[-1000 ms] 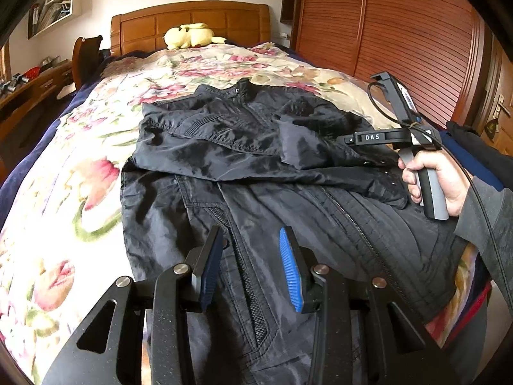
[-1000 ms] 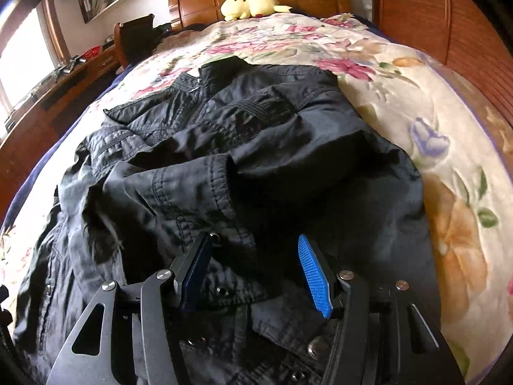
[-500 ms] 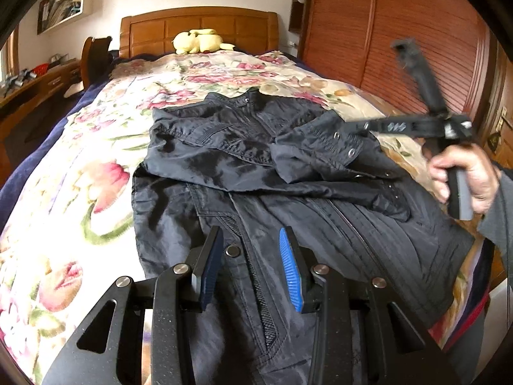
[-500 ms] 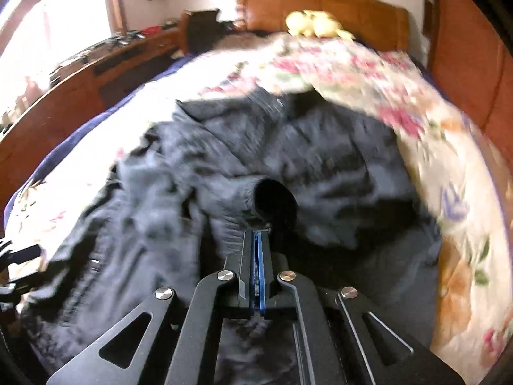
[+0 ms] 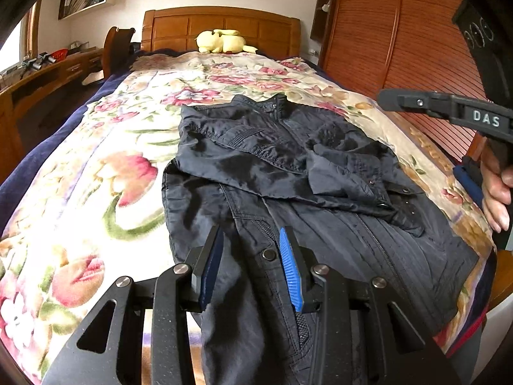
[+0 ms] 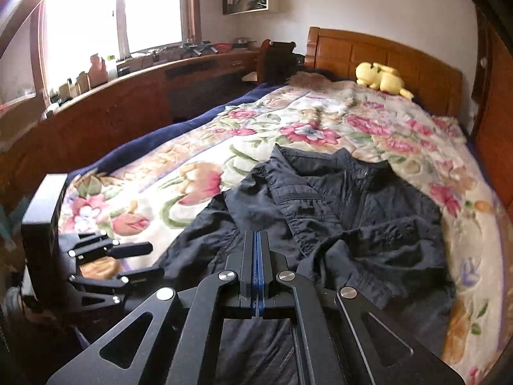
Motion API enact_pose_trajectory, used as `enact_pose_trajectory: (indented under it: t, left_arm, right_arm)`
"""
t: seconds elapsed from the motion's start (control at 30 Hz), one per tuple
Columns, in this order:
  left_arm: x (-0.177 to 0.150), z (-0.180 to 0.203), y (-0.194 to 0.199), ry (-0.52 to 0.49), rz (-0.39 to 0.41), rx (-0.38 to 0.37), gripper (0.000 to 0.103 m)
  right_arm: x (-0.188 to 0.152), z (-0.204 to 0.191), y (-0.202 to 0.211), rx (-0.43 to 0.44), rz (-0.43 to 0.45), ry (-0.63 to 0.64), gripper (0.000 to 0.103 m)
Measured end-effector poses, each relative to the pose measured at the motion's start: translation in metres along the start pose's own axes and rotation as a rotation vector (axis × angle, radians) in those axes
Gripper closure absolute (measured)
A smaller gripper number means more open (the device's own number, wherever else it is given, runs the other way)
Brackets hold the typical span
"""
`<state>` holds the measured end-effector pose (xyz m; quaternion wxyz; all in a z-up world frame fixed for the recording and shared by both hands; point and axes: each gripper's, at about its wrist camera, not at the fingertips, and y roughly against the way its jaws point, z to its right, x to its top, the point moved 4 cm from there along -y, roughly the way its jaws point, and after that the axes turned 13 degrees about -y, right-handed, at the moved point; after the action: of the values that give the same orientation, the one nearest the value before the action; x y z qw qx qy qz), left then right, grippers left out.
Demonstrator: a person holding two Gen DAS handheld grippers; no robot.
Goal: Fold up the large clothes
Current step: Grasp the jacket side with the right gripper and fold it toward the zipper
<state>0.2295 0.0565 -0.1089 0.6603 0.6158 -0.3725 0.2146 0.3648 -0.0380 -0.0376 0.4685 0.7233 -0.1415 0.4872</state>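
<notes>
A black jacket (image 5: 288,166) lies face up on the floral bedspread (image 5: 112,166), both sleeves folded across its chest and collar toward the headboard. My left gripper (image 5: 250,256) hovers open over the jacket's lower hem, its blue pads apart with nothing pressed between them. In the right wrist view the jacket (image 6: 336,211) spreads out below my right gripper (image 6: 256,240), whose pads are shut together on nothing. The left wrist view shows the right gripper (image 5: 383,100) raised at the bed's right side, held by a hand (image 5: 497,192). The left gripper (image 6: 155,260) shows at the far left.
A yellow plush toy (image 5: 224,41) rests against the wooden headboard (image 5: 221,22). A slatted wooden wardrobe (image 5: 416,48) stands close along the bed's right side. On the left run a long wooden desk (image 6: 128,102) and a chair (image 6: 279,61) under the window.
My right gripper shut its jaws on nothing, then rose and drew back from the jacket's folded sleeve toward the right edge of the bed. The left gripper shifted slightly and stayed open.
</notes>
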Motion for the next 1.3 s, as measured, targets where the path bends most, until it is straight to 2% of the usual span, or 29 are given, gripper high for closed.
enact_pose_trajectory:
  t: [0.1, 0.17, 0.23, 0.3, 0.33, 0.47, 0.53, 0.57, 0.6, 0.63, 0.7, 0.87, 0.97, 1.1, 1.17, 1.2, 1.27, 1.3]
  left_arm:
    - [0.000, 0.003, -0.002, -0.009, -0.005, -0.002, 0.066]
    - [0.000, 0.005, -0.003, -0.015, -0.007, -0.004, 0.066]
    - [0.000, 0.006, -0.005, -0.019, -0.010, -0.005, 0.066]
    - [0.000, 0.007, -0.005, -0.022, -0.012, -0.006, 0.066]
    - [0.000, 0.008, -0.006, -0.023, -0.014, -0.006, 0.066]
    - [-0.001, 0.009, -0.008, -0.030, -0.021, -0.007, 0.066]
    - [-0.002, 0.010, -0.008, -0.032, -0.023, -0.008, 0.066]
    - [-0.002, 0.010, -0.008, -0.032, -0.023, -0.009, 0.066]
    - [-0.002, 0.010, -0.008, -0.033, -0.023, -0.009, 0.066]
    - [-0.002, 0.010, -0.008, -0.032, -0.023, -0.009, 0.066]
    - [-0.002, 0.011, -0.008, -0.031, -0.024, -0.009, 0.066]
    - [-0.002, 0.008, -0.007, -0.026, -0.021, -0.008, 0.066]
    - [-0.002, 0.002, -0.005, -0.010, -0.017, -0.003, 0.066]
    - [-0.003, -0.004, -0.006, 0.011, -0.019, -0.002, 0.066]
    - [-0.003, -0.002, -0.007, 0.004, -0.022, 0.000, 0.066]
    - [-0.003, -0.002, -0.007, 0.001, -0.023, -0.001, 0.066]
    - [-0.002, 0.000, -0.008, -0.002, -0.020, -0.005, 0.066]
    - [-0.001, 0.001, -0.009, -0.005, -0.020, -0.007, 0.066]
  right_arm:
    - [0.000, 0.025, -0.008, -0.103, -0.004, -0.058, 0.101]
    - [-0.002, 0.048, -0.020, -0.183, -0.029, -0.086, 0.085]
    - [-0.010, 0.075, -0.033, -0.235, -0.055, -0.130, 0.043]
    - [-0.021, 0.100, -0.047, -0.273, -0.087, -0.188, 0.028]
    - [-0.027, 0.109, -0.055, -0.290, -0.103, -0.204, 0.025]
    - [-0.053, 0.146, -0.089, -0.314, -0.187, -0.314, 0.024]
    - [-0.064, 0.158, -0.101, -0.263, -0.211, -0.389, 0.025]
    - [-0.068, 0.160, -0.104, -0.232, -0.212, -0.411, 0.030]
    - [-0.070, 0.160, -0.107, -0.189, -0.220, -0.415, 0.062]
    - [-0.069, 0.156, -0.108, -0.181, -0.230, -0.389, 0.084]
    - [-0.066, 0.144, -0.105, -0.201, -0.216, -0.303, 0.091]
    - [-0.039, 0.097, -0.064, -0.039, -0.124, -0.227, 0.093]
    - [-0.029, 0.061, -0.038, 0.046, -0.102, -0.199, 0.092]
    - [-0.032, 0.031, -0.029, 0.015, -0.160, -0.191, 0.088]
    - [-0.029, 0.024, -0.023, 0.050, -0.178, -0.214, 0.087]
    - [-0.030, 0.020, -0.018, 0.050, -0.181, -0.205, 0.084]
    - [-0.030, 0.017, -0.011, 0.050, -0.182, -0.186, 0.068]
    - [-0.033, 0.014, -0.005, 0.053, -0.176, -0.174, 0.056]
